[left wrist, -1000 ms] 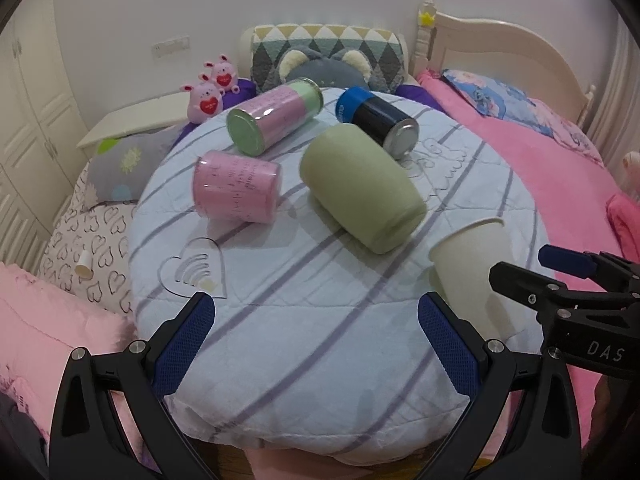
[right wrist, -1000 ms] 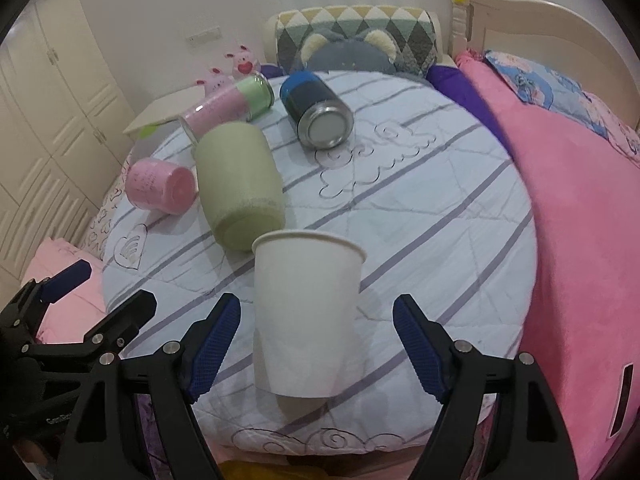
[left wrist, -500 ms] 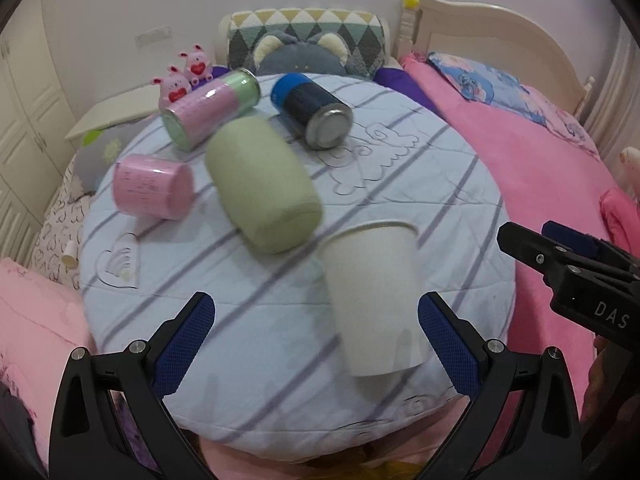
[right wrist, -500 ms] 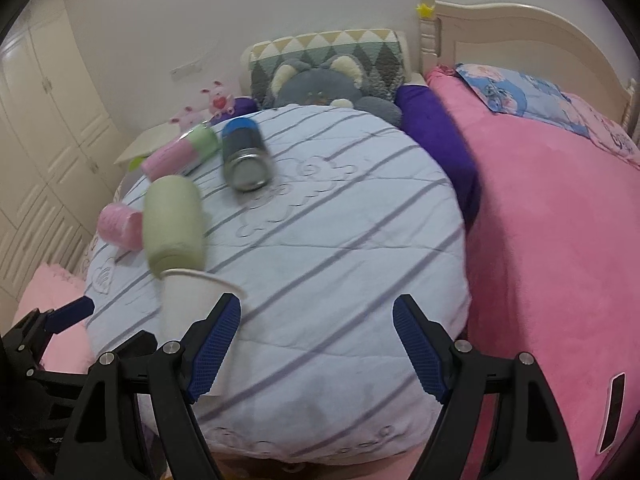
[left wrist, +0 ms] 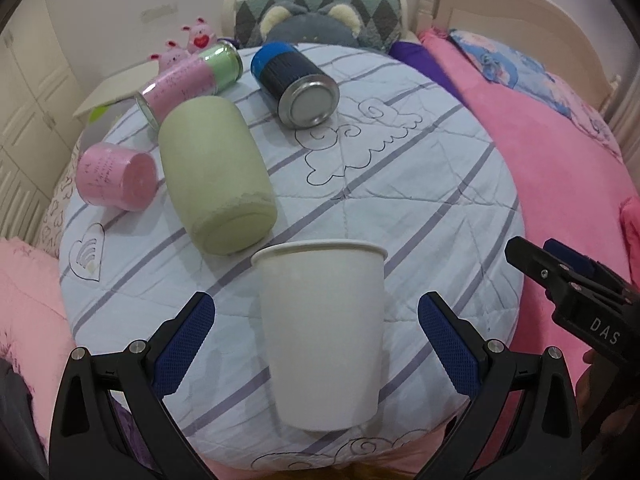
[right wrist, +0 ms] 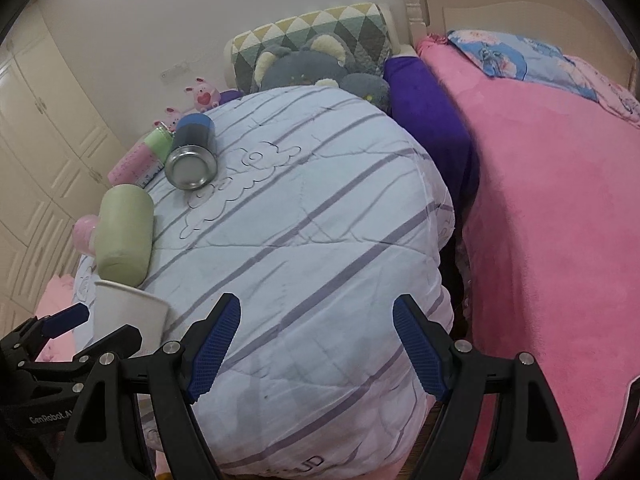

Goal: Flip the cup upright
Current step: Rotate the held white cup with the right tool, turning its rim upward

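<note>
A white paper cup stands upright, rim up, near the front edge of a round striped cushion. My left gripper is open, its blue pads on either side of the cup, apart from it. In the right wrist view the cup shows at the lower left, partly hidden by the left gripper. My right gripper is open and empty over the cushion's front right part, away from the cup.
Lying on the cushion: a green cup, a pink cup, a pink-and-green bottle and a blue-capped dark tumbler. Plush toys and a patterned pillow sit behind. A pink bed lies to the right.
My left gripper swung over until the white cup sits between its open pads. My right gripper moved off to the right, away from the cup. The cup stayed upright.
</note>
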